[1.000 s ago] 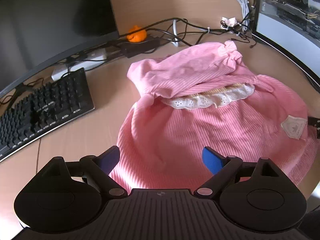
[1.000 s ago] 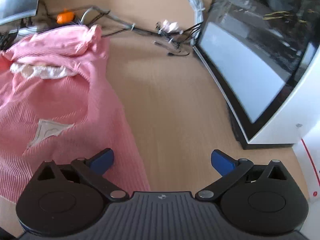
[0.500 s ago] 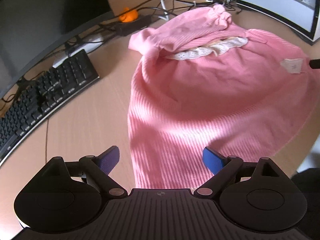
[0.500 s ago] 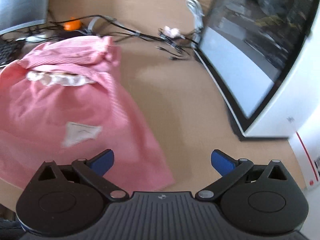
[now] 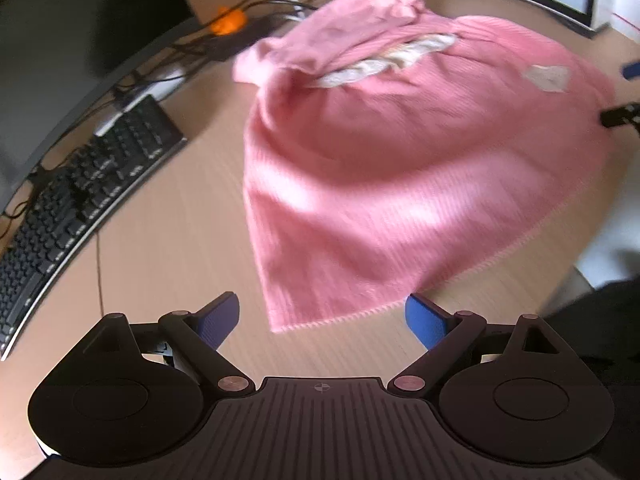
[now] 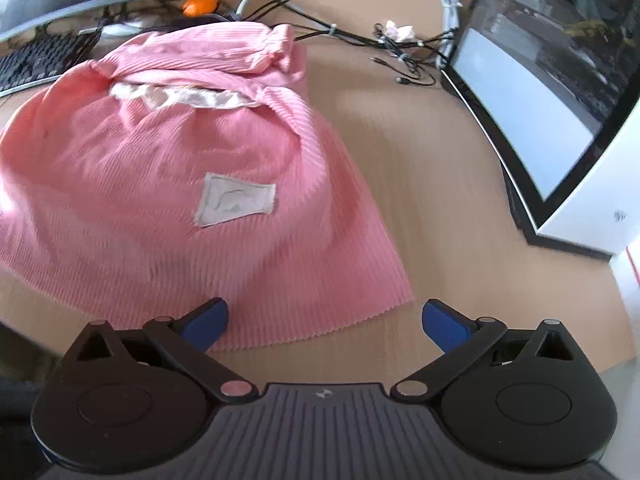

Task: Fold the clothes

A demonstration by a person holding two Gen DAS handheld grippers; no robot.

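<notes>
A pink ribbed dress (image 5: 380, 168) lies spread on the wooden desk (image 5: 160, 240), with white lace trim (image 5: 380, 62) and a white patch (image 5: 548, 77). Its top part is folded over at the far end. My left gripper (image 5: 322, 318) is open and empty, just short of the hem's near left corner. In the right wrist view the dress (image 6: 160, 184) shows its patch (image 6: 234, 199). My right gripper (image 6: 324, 320) is open and empty, over the hem's near right corner.
A black keyboard (image 5: 80, 196) and a dark monitor (image 5: 72, 28) stand left. A second monitor (image 6: 552, 92) stands right. Cables (image 6: 360, 36) and an orange object (image 5: 228, 24) lie at the back. The desk's front edge is close on the right (image 5: 576, 264).
Both grippers have pulled back toward the near edge of the desk. More of the dress and its whole hem have come into view. Both stay open.
</notes>
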